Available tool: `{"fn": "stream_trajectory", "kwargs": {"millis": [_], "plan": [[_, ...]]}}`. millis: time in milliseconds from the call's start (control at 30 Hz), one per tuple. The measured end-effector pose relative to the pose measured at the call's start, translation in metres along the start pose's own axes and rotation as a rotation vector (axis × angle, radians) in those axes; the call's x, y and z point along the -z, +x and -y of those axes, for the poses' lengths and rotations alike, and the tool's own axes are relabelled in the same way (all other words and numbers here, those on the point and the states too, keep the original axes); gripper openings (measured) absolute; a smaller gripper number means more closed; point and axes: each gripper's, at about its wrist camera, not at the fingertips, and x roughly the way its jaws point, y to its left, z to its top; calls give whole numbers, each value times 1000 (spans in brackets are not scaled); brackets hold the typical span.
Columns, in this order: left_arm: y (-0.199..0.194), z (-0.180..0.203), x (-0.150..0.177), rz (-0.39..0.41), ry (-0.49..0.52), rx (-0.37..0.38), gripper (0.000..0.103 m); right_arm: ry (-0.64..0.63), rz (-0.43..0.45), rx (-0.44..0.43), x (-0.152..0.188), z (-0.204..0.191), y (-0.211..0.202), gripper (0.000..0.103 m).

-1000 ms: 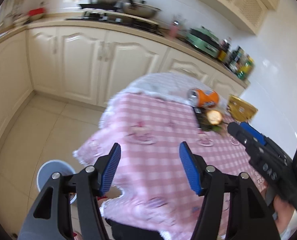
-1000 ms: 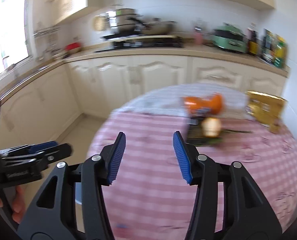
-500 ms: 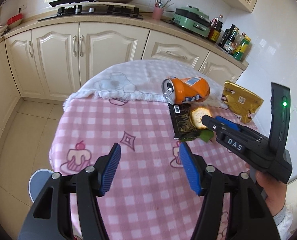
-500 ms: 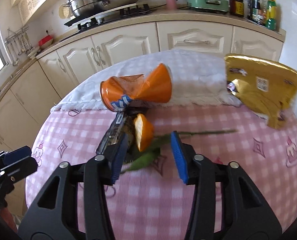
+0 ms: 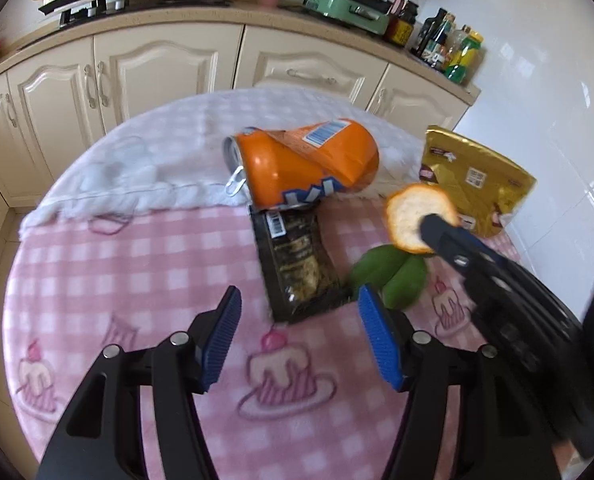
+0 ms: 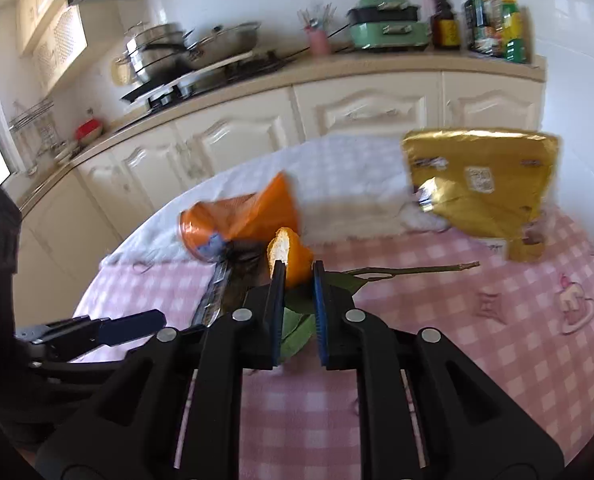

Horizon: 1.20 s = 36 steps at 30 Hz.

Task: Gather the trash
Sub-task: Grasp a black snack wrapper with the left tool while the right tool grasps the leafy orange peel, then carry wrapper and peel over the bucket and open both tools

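Cream kitchen cabinets [image 5: 169,76] and a stove-lined counter stand behind a round tabletop [image 5: 109,264] covered in pink checked cloth printed with cupcakes.

Trash lies clustered at the far right of the tabletop. A crushed orange can [image 5: 305,164] lies on its side, with its lower edge overlapping a dark wrapper [image 5: 297,268]. A gold foil pouch [image 5: 473,180] sits near the wall. Green leaves [image 5: 389,276] on a thin stem lie beside the wrapper.

The right gripper [image 6: 296,274] has its jaws clamped on an orange peel [image 6: 291,256], gripped by its lower edge so the pale inner side faces left. The peel appears lifted clear of the cloth, probably for carrying to a bin.

The left gripper [image 5: 299,336] hovers low before the wrapper with its jaws wide apart, holding nothing; the wrapper appears to be its next target.

Readable markings are limited: barcodes on the can and wrapper, and a square code on the pouch. Blue-and-white lettering on the can is cut off and cannot be read.
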Motion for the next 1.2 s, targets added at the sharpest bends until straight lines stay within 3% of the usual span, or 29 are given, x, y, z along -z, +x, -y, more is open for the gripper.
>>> {"fn": "stream_trajectory", "kwargs": {"millis": [200, 267, 333, 433, 500, 633, 833, 1033, 1200], "plan": [[23, 8, -15, -12, 30, -60, 60, 33, -13, -12, -2, 7, 4, 14], [26, 10, -18, -19, 49, -93, 45, 35, -16, -17, -2, 7, 5, 14], [25, 11, -19, -20, 59, -96, 42, 34, -19, -21, -2, 7, 6, 14], [21, 6, -17, -33, 41, -53, 20, 21, -16, -22, -1, 5, 5, 14], [15, 1, -13, -42, 28, -34, 16, 2, -13, -13, -1, 0, 3, 14], [-3, -7, -1, -34, 32, -39, 13, -34, -16, -23, 4, -15, -6, 14], [-56, -32, 25, 42, -14, -25, 13, -76, 30, -81, 6, -51, -43, 14], [-127, -71, 56, 153, -65, -46, 13, -140, 65, -172, 9, -114, -75, 14], [-182, -129, 93, 217, -135, -112, 13, -216, 43, -284, 24, -187, -84, 14]]}}
